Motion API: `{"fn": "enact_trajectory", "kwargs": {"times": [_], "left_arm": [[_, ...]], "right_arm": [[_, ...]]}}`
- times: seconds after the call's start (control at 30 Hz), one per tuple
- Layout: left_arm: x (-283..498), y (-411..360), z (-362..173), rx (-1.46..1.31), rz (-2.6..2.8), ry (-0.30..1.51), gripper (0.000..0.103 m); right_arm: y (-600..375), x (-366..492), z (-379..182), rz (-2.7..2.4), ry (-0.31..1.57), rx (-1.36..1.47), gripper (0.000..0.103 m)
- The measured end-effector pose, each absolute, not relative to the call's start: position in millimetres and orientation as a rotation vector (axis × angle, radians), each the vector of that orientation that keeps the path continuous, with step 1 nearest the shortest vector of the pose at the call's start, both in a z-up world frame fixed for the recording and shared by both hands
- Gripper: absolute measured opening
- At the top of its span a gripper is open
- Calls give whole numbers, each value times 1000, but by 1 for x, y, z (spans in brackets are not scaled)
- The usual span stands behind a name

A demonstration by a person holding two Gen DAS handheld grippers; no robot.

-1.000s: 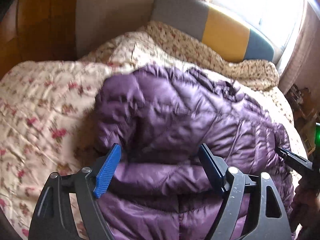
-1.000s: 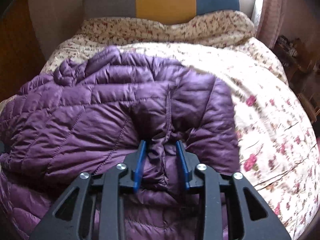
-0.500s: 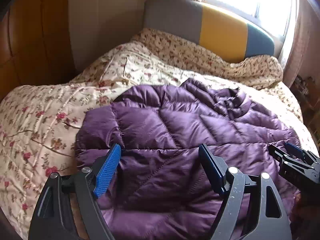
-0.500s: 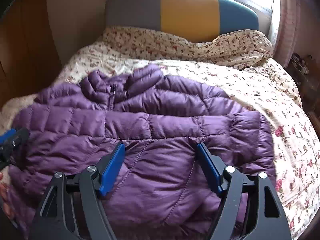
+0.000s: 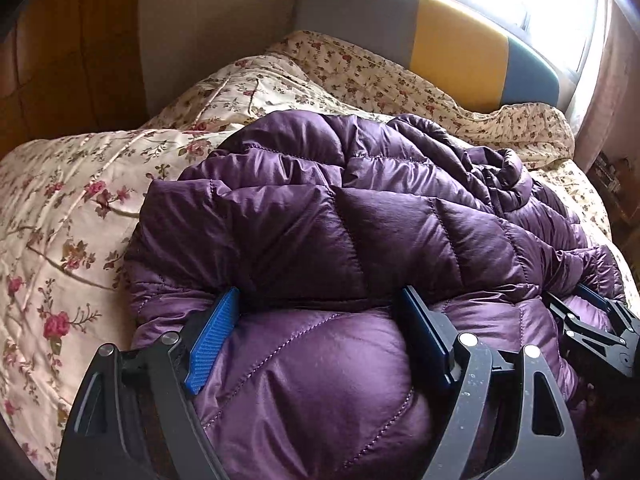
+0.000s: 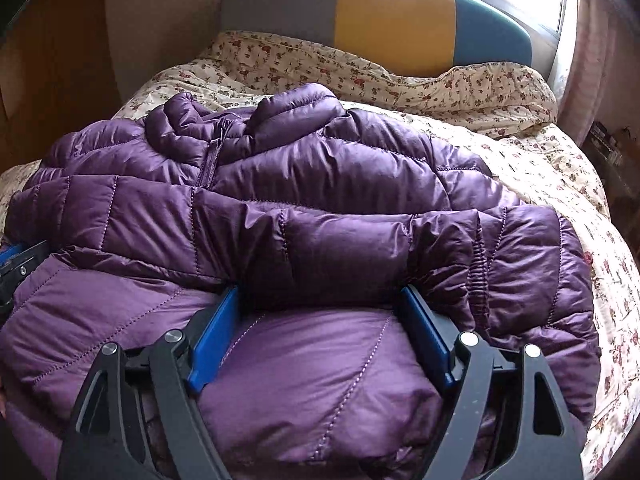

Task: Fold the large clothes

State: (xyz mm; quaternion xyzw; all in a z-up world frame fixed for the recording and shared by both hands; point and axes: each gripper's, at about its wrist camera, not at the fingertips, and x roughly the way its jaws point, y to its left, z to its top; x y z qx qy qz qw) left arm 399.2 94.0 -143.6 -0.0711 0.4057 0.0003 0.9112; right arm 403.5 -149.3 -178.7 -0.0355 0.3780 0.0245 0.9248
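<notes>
On a bed w/ a cream floral quilt (image 5: 72,216) lies the purple puffer jacket (image 5: 360,220), spread across most of the mattress, collar and zip bunched toward the headboard end. Headboard (image 6: 392,12) is padded, w/ grey, yellow & blue panels; window light comes in behind it at upper right.

Left gripper (image 5: 320,312): jaws wide apart, blue pads not pressing anything. A puffy fold of the jacket bulges up btwn the fingers, but the pads stand clear of the fabric on both sides, so nothing is gripped. Tips sit just at the crease where the upper quilted layer overlaps the lower one.

Right gripper (image 6: 320,308): jaws opening, already wide. Jacket fabric sits btwn them too, a smooth lighter-purple panel, not pinched. Just beyond the tips lies a sleeve, running across the view, w/ its elasticated cuff (image 6: 480,272) near the right-hand finger.

Each gripper shows in the other's view: the right one at the far right edge of the left cam, resting on the jacket; the left one at the far left edge of the right cam.

Wooden panelling (image 5: 60,60) & a plain wall fill the left side behind the bed. Pinkish curtain (image 6: 592,60) hangs at far right.
</notes>
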Motion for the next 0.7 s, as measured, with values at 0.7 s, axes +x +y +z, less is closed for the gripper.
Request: {"fn": "enact_trajectory", "kwargs": {"times": [0.7], "left_arm": [[368,92,-113,-108,10,806,95]], "right_arm": [[-154,403,-162,66,819,-66,93]]}}
